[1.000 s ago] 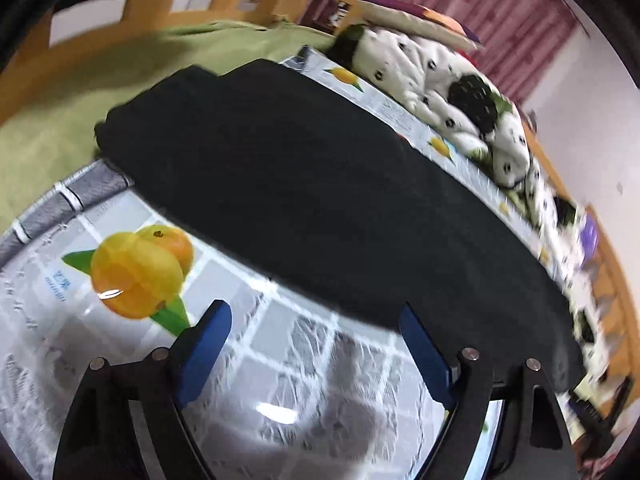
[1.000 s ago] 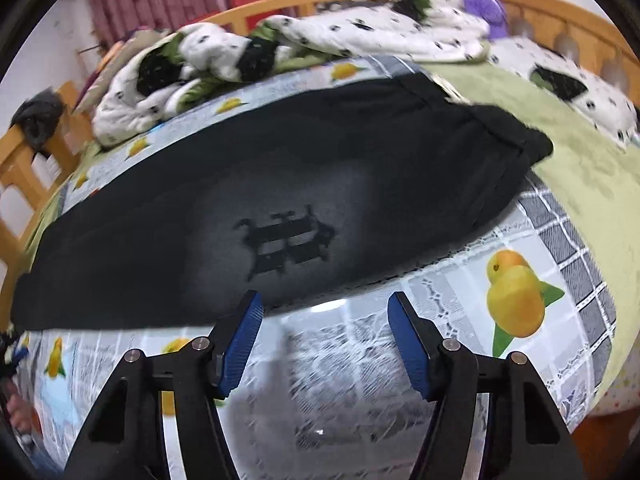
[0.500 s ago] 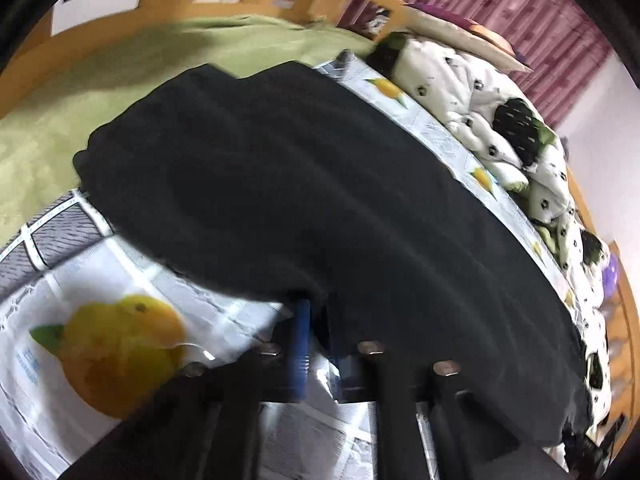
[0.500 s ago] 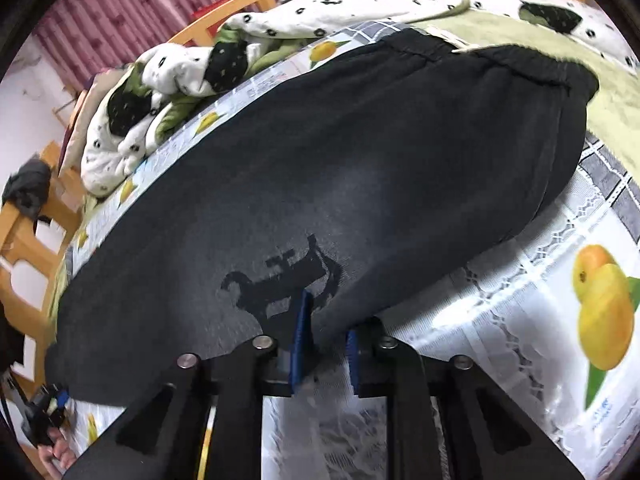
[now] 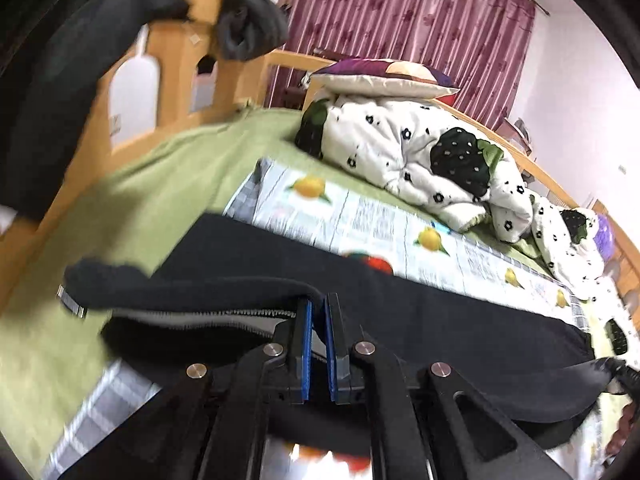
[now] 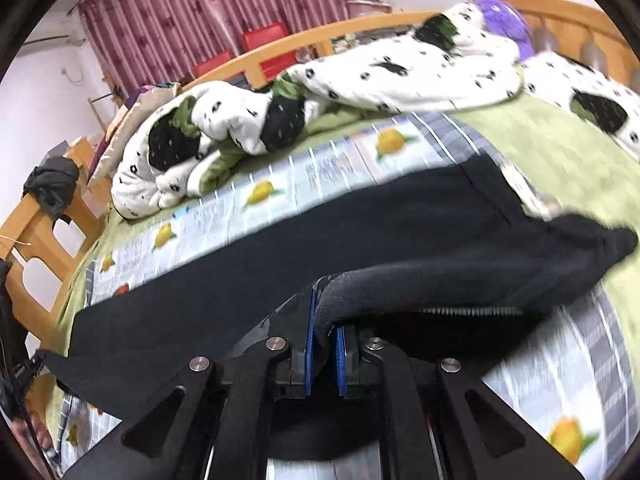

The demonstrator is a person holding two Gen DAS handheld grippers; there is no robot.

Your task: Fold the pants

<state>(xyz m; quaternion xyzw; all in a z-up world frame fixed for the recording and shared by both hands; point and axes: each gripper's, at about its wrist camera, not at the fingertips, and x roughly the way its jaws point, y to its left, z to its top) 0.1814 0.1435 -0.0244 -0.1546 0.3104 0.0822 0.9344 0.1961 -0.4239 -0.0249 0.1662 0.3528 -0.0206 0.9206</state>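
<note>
Only R view shows red crates (image 6: 262, 46), pants (image 6: 320, 240) pinched.

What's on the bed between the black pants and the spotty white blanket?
Only the fruit-print mat lies there, with oranges printed on it, between the black pants and the spotty white quilt. A strip of green sheet edges the quilt. The right wrist view shows it best.

Black pants (image 5: 440, 320) lay on a grey-checked mat (image 5: 360, 220) printed with orange fruit, beside a white, black-flowered quilt (image 5: 400, 152) and maroon curtain (image 5: 400, 20).
</note>
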